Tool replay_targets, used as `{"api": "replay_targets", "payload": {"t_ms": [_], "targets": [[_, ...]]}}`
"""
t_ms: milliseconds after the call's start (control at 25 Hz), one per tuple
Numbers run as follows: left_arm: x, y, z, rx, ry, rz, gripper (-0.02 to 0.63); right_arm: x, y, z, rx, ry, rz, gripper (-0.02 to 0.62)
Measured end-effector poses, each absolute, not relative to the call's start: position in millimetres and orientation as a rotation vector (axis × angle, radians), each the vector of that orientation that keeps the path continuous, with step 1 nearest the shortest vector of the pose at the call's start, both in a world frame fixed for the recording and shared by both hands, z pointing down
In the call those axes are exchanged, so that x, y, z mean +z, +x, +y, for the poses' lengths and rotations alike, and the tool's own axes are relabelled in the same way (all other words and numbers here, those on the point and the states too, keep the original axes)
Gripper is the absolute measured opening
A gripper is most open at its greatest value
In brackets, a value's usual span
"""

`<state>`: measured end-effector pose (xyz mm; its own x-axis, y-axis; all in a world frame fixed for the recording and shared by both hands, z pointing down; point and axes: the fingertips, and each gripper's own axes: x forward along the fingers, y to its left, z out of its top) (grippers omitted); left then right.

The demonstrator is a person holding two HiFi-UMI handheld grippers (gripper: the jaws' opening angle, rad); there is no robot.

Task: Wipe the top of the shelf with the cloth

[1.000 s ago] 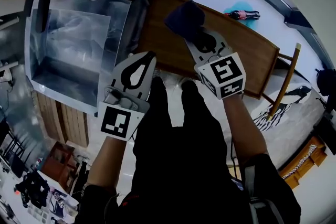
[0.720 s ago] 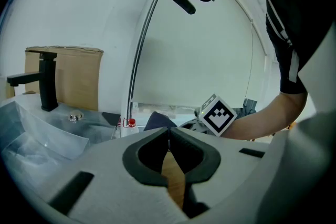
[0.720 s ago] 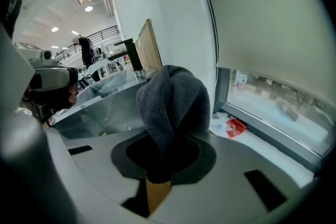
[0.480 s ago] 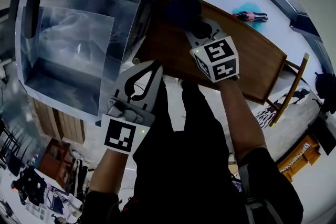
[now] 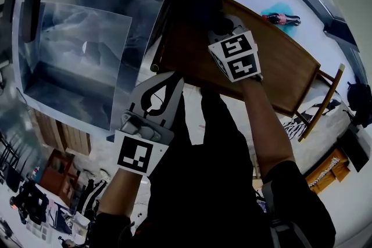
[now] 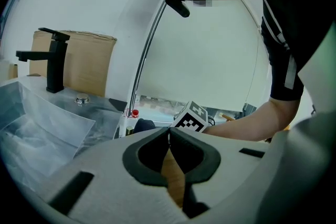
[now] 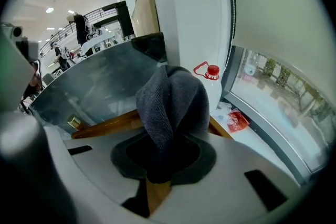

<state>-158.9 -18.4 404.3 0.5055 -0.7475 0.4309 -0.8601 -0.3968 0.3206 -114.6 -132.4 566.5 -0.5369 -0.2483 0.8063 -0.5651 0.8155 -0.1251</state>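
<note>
You're mid-wipe. The right gripper (image 7: 167, 150) has its jaws clamped on the cloth (image 7: 173, 105), a dark grey wad bulging out ahead of the jaw tips. In the head view that wad sits on the wooden shelf (image 5: 279, 67) at its far corner. The sink (image 5: 75, 43) is just left of the jaws, and most of the shelf top runs off to their right.

The left gripper (image 6: 169, 134) has its jaws shut tip to tip w/ nothing between them. Only shelf wood shows thru the gap below. It hangs at the shelf's near edge, well apart from the cloth.

Next move, as I read it: press down and drag the wad across the wood to the right of the jaws, w/o loosening the grip. Mind the red-capped bottle (image 7: 212, 72) just beyond the tips.

Only the right gripper view shows the pinch on the cloth. The head view shows the whole top, but the marker cube covers the jaws. The left gripper view adds the black tap (image 6: 52, 60) and your right arm.
</note>
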Motion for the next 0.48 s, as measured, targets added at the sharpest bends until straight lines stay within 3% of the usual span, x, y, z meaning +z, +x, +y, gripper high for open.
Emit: {"api": "replay_targets", "payload": {"t_ms": [480], "targets": [[408, -130, -22, 0.312, 2.269, -1.257, 0.026, 576, -77, -132, 0.478, 0.630, -2.075, 0.055]]}}
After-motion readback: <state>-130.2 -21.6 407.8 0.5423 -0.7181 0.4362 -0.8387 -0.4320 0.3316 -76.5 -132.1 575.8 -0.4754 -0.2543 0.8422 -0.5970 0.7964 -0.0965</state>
